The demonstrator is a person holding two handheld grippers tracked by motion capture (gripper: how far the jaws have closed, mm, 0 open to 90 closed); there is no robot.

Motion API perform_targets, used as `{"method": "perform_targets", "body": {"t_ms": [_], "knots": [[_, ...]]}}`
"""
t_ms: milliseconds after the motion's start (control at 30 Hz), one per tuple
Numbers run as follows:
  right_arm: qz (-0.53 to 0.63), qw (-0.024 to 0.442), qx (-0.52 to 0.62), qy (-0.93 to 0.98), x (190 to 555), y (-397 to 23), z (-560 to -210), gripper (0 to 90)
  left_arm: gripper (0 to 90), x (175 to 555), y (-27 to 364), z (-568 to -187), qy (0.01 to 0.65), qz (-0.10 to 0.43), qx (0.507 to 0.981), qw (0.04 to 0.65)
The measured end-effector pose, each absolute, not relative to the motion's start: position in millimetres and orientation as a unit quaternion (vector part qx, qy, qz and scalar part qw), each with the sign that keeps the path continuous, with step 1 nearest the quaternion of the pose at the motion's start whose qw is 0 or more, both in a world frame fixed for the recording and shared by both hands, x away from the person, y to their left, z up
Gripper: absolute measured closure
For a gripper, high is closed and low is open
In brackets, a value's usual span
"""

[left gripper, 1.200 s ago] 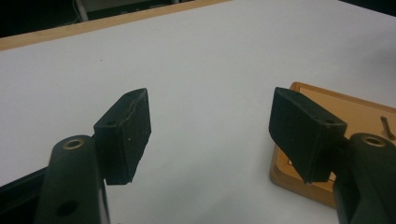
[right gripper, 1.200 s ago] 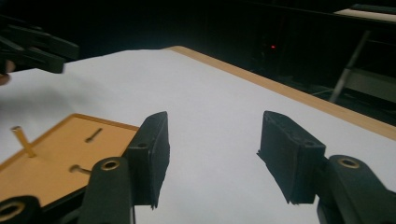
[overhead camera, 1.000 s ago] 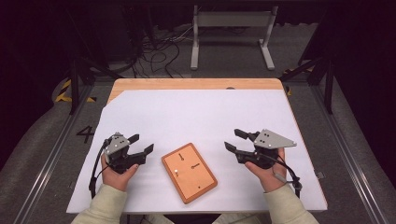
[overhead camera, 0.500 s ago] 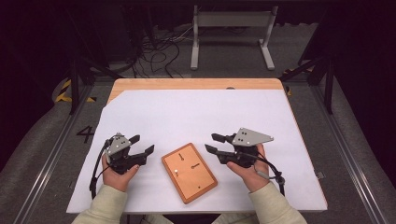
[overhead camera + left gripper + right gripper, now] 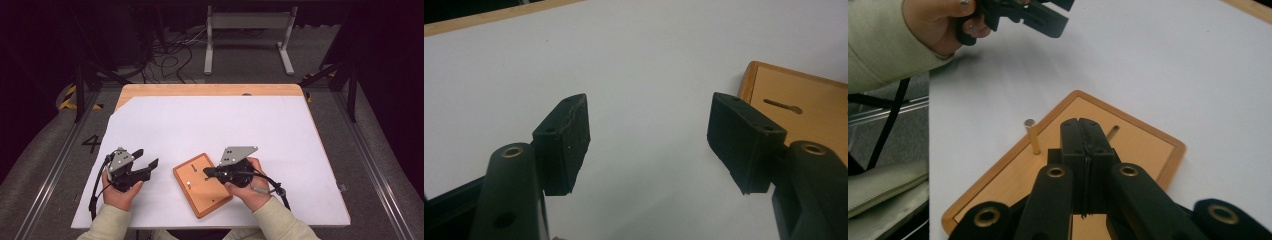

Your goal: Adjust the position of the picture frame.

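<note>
A flat wooden board [image 5: 199, 196] lies on the white sheet near the front edge. It has a keyhole slot [image 5: 1112, 131] and a short upright metal peg [image 5: 1031, 136]. My right gripper [image 5: 206, 171] hovers over the board's middle, shut, with nothing between its jaws; in the right gripper view its tip [image 5: 1081, 123] sits just right of the peg. Left of the board my left gripper [image 5: 146, 157] stands open and holds nothing. The board's corner [image 5: 804, 100] lies beyond its right jaw in the left gripper view, where the gripper [image 5: 649, 130] spans bare sheet.
The white sheet [image 5: 210, 125] covers most of a wooden table [image 5: 200, 90]. Cables and a metal stand [image 5: 247, 30] are on the floor behind it. Floor rails run along both sides. The left hand and its gripper [image 5: 1062, 15] are at the top of the right gripper view.
My right gripper has moved left from beside the board to above its middle, and its jaws have shut. The left gripper and the board have stayed put.
</note>
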State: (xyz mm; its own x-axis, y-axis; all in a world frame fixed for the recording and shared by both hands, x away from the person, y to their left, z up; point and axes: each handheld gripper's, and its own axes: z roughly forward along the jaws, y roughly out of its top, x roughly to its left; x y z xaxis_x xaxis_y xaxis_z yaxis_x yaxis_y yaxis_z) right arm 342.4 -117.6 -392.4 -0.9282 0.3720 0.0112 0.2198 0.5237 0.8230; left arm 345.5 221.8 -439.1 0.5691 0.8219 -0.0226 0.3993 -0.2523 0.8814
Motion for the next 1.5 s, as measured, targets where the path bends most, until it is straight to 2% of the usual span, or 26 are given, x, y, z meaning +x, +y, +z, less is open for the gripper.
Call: {"method": "perform_targets", "body": {"t_ms": [467, 1033, 1500], "knots": [[0.414, 0.036, 0.122, 0.901, 322, -76, -417, 89.9, 33.4, 346, 223, -439, 0.406, 0.230, 0.755, 0.460], [0.374, -0.003, 0.104, 0.922, 304, -52, -446, 89.7, 33.4, 348, 223, -439, 0.402, 0.228, 0.757, 0.462], [0.364, 0.026, 0.084, 0.927, 299, -48, -448, 90.0, 33.4, 351, 219, -440, 0.397, 0.221, 0.760, 0.465]]}}
